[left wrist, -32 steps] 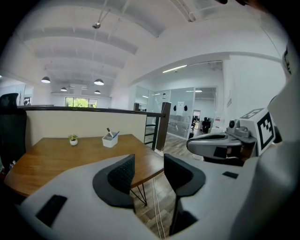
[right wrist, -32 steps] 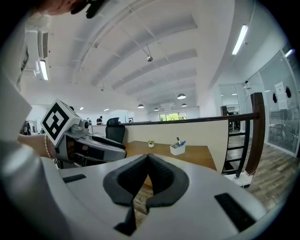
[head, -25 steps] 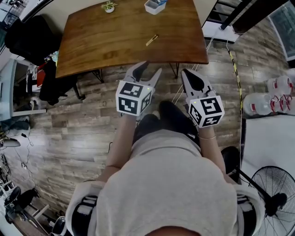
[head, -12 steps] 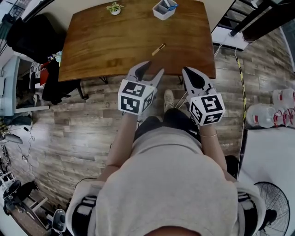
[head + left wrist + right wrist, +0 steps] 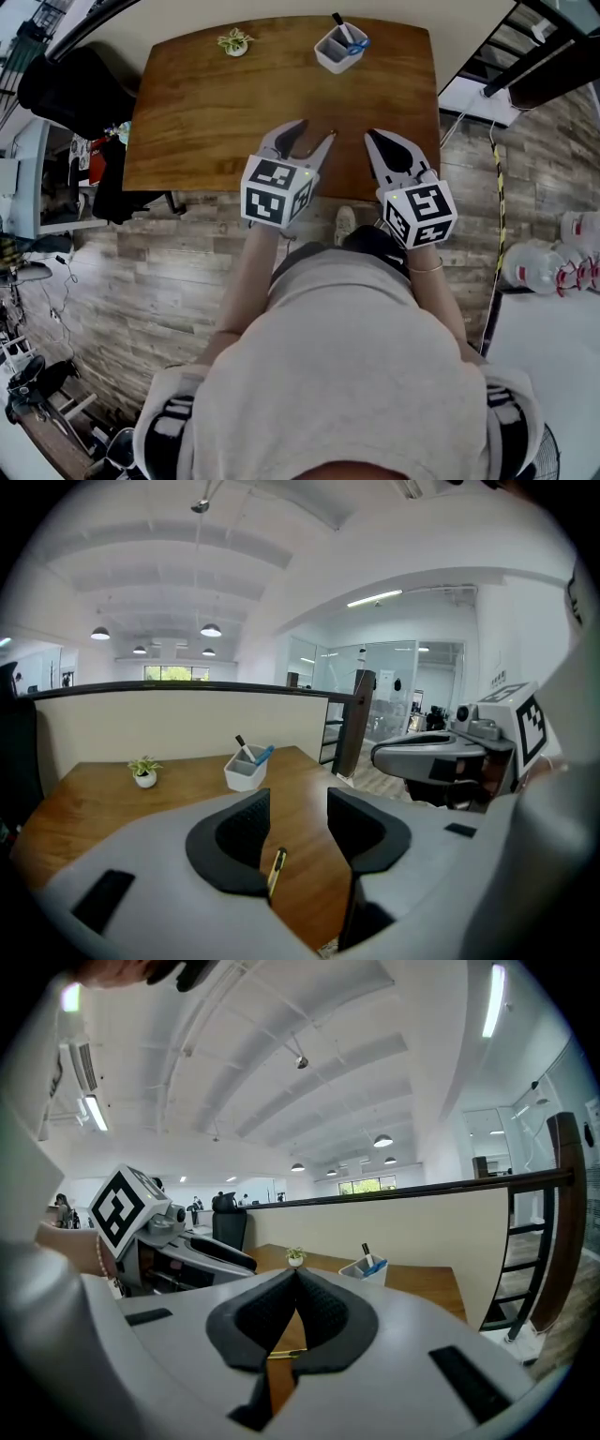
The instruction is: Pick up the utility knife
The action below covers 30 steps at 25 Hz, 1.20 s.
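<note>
The utility knife is a slim yellow and black bar lying on the brown wooden table. In the left gripper view it shows low between the jaws of my left gripper, which stands open above the table's near part. My right gripper is shut with nothing in it, and a strip of the knife shows through the gap under its tips. In the head view both grippers, left and right, hang over the table's near edge. There the left gripper's finger hides the knife.
A white pen holder and a small potted plant stand at the table's far edge. A black chair with dark bags is at the left. Water bottles sit on the floor at the right. A stair rail runs at the far right.
The table has come closer in the head view. Both grippers have moved from over the floor to over the table's near edge, toward the knife. The jaws have not changed.
</note>
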Tool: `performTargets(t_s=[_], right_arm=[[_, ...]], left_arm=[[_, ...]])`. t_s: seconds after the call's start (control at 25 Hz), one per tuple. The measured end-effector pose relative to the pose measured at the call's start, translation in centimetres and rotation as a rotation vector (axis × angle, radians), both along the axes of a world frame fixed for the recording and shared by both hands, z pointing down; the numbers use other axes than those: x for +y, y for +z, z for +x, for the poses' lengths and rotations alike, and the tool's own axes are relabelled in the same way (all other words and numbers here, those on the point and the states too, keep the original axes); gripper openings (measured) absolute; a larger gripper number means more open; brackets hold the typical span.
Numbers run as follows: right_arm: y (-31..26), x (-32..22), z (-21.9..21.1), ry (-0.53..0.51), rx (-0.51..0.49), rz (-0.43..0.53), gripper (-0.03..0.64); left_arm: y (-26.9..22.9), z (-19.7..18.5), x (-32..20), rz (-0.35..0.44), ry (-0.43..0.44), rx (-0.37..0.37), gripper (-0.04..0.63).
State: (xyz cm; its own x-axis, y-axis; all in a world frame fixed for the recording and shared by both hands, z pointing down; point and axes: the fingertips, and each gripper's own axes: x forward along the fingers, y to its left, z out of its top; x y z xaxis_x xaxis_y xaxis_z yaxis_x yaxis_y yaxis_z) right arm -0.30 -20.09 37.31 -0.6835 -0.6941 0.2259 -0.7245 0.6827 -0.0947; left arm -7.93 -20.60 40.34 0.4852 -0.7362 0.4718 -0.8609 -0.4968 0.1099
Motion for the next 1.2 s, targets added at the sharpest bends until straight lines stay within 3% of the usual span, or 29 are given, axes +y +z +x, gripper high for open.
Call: performTargets(t_s=[0.48, 1.2], right_arm=[[1.8, -5.0, 0.2, -0.093, 0.003, -0.045, 0.012], [2.8, -6.1, 1.7, 0.015, -0.025, -0.086, 0.012]], left_arm=[[1.2, 1.0, -4.8, -0.034, -0.047, -0.013, 0.190], [3.5, 1.3, -6.3, -0.106, 0.042, -0.036, 0.189]])
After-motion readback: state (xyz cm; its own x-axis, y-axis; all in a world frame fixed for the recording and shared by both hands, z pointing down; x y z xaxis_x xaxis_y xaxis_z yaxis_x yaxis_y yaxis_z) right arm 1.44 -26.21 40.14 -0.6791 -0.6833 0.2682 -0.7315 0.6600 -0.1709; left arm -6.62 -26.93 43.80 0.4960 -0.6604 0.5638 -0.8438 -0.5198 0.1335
